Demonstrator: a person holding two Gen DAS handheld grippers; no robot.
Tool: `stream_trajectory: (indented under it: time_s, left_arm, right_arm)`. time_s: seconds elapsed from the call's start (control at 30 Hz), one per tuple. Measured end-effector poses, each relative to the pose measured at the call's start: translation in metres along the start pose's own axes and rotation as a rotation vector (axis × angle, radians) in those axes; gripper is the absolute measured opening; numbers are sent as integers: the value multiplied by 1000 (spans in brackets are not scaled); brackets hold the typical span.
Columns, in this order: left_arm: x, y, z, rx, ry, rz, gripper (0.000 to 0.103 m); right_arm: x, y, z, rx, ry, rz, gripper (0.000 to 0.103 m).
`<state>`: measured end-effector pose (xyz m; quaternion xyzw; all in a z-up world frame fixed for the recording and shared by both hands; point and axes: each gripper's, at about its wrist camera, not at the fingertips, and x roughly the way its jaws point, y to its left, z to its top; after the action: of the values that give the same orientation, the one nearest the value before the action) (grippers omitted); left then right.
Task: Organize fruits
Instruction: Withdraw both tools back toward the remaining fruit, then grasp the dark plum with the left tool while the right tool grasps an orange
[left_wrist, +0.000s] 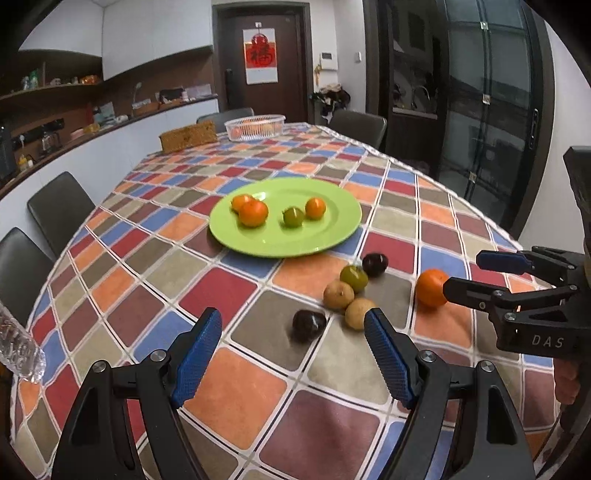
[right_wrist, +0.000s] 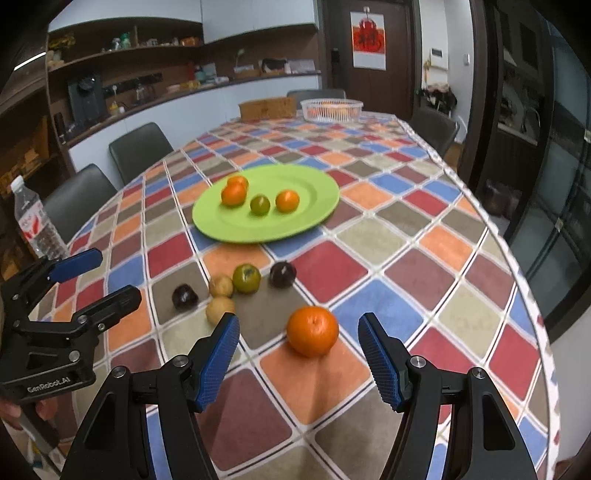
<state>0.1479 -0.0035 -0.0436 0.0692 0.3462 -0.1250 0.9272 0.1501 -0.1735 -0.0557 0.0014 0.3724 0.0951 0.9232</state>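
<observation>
A green plate (left_wrist: 332, 236) (right_wrist: 314, 206) on the checked tablecloth holds three oranges and one green fruit (left_wrist: 293, 216). In front of it loose fruits lie on the cloth: two dark plums (left_wrist: 308, 324) (left_wrist: 374, 263), a green fruit (left_wrist: 353, 278), two tan fruits (left_wrist: 338, 294) and an orange (left_wrist: 431, 287) (right_wrist: 312, 331). My left gripper (left_wrist: 293, 356) is open and empty, just short of the near plum. My right gripper (right_wrist: 297, 360) is open, its fingers either side of the orange but still short of it.
A white basket (left_wrist: 255, 127) with fruit and a woven box (left_wrist: 188, 137) stand at the table's far end. A clear water bottle (right_wrist: 35, 221) stands at the left edge. Dark chairs surround the table. A glass door is on the right.
</observation>
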Motion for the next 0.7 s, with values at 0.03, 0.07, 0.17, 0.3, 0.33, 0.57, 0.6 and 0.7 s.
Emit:
stream_trajectory:
  time_s: [0.03, 0.07, 0.17, 0.3, 0.33, 0.57, 0.6, 0.7]
  left_arm:
    - [3, 0, -1, 5, 8, -3, 78]
    - [7, 0, -2, 10, 17, -7, 78]
    - [18, 1, -5, 30, 40, -17, 74]
    - [35, 1, -6, 40, 72, -38, 67]
    - [40, 1, -6, 40, 82, -46, 64]
    - [60, 0, -5, 30, 130, -89, 54]
    - [63, -1, -4, 28, 135, -96, 51]
    - [68, -2, -3, 27, 145, -103, 47]
  right_arm:
    - [3, -1, -1, 1, 9, -2, 68]
    - [5, 0, -2, 2, 15, -6, 68]
    - [15, -1, -5, 1, 40, -15, 67]
    - [25, -3, -7, 4, 63, -20, 67]
    - [27, -3, -7, 4, 69, -23, 67]
    - [41, -9, -7, 19, 105, -27, 57]
    - [42, -10, -6, 22, 109, -21, 56]
    - [46, -10, -7, 23, 117, -8, 53]
